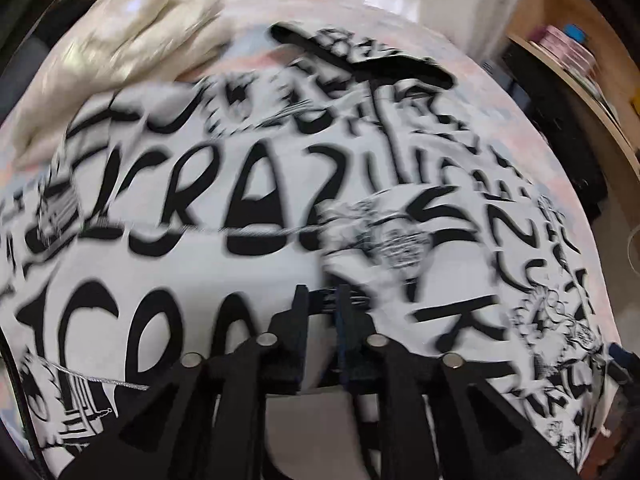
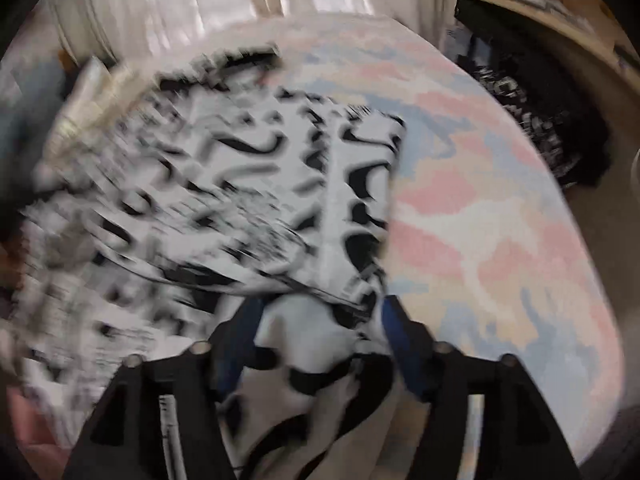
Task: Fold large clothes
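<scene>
Left wrist view, garment: black-and-white lettered shirt [image 1: 248, 216] spreading across the middle and lower frame, lying on the pastel bedspread [image 1: 492, 92]; black collar band showing toward upper centre.
Left wrist view, tongs: left gripper [image 1: 324, 300] at bottom centre, fingers drawn close together and pinching a fold of the shirt's white cloth.
Left wrist view, surroundings: cream-coloured fabric heap [image 1: 132, 36] sitting at upper left, touching the shirt's far edge; wooden shelf [image 1: 576, 72] at upper right.
Right wrist view, garment: same shirt [image 2: 224, 184] filling left and centre, heavily blurred, one panel already doubled over with a straight edge facing the bare bedspread [image 2: 500, 208] at right.
Right wrist view, tongs: right gripper [image 2: 320, 320] at bottom centre, blue-padded fingers standing apart around a bunch of cloth; whether clamping it, impossible to tell.
Step in hand: probably carrying a gripped edge across for a fold.
Next move: likely calling for laying that edge flat and square on the doubled panel, both tongs moving level, before letting go.
</scene>
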`<state>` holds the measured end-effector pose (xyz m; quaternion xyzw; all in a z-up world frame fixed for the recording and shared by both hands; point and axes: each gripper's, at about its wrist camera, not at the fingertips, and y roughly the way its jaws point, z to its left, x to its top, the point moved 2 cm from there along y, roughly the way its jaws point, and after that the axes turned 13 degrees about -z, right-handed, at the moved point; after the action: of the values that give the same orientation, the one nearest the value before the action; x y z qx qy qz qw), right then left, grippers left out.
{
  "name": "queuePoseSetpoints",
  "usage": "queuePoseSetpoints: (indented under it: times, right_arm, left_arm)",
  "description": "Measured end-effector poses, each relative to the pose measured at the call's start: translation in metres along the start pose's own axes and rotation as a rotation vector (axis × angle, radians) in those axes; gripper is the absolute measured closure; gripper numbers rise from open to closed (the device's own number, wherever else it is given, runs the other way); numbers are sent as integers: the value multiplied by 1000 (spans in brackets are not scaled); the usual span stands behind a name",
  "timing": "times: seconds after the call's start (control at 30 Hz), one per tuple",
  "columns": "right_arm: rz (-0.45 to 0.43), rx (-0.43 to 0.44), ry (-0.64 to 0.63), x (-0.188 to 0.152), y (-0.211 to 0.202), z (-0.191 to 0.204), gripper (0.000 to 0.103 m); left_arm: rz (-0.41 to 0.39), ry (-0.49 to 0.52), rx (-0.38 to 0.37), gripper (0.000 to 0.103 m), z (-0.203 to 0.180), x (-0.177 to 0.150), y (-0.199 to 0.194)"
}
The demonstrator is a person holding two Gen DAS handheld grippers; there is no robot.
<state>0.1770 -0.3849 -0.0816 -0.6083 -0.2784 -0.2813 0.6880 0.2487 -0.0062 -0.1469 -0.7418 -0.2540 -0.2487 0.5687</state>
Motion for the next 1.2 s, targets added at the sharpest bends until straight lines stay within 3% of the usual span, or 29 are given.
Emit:
queuePoseSetpoints:
  times: [0.03,0.1,0.17,0.3,0.47,0.63,0.67,0.73,0.77,0.83,0.93,1.03,1.07,1.2]
  right_arm:
    - [-16,37,42,4,-5,-3,33]
    - [-35,88,124,13,-9,-10,32]
    - [-30,83,189,22,0,-21,32]
    - [4,33,317,39,35,-45,32]
    - [29,27,457,68,87,-73,32]
    - [92,10,543,82,146,-90,32]
    - [99,5,555,81,154,-93,32]
    - [84,3,574,83,165,-95,34]
    - [65,6,570,87,168,-93,51]
    - [62,18,529,93,170,-87,94]
    - [-38,-17,392,111,152,-71,98]
    - [-182,-54,299,122,131,-62,100]
    - [-185,-81,275,122,135,-61,100]
    - [-62,-128,242,109,165,-65,97]
  left_arm:
    - [-12,-17,-7,77,5,-2,0]
    - [-54,-44,-20,58,10,-1,-4]
    - [-87,-68,-53,48,12,4,-6]
    - [-30,-104,-115,47,5,14,13]
    - [51,-64,-99,46,-10,14,49]
    - [47,-43,-96,35,-19,22,64]
    - [43,-29,-83,35,-23,25,66]
    - [34,5,-57,63,-28,29,70]
    - [28,34,-30,75,-32,31,70]
    - [4,47,-24,76,-36,36,66]
    - [-126,57,-24,77,-40,47,44]
    - [-171,73,13,77,-40,47,42]
    - [-159,75,19,77,-39,44,46]
    - [-90,68,33,76,-33,31,64]
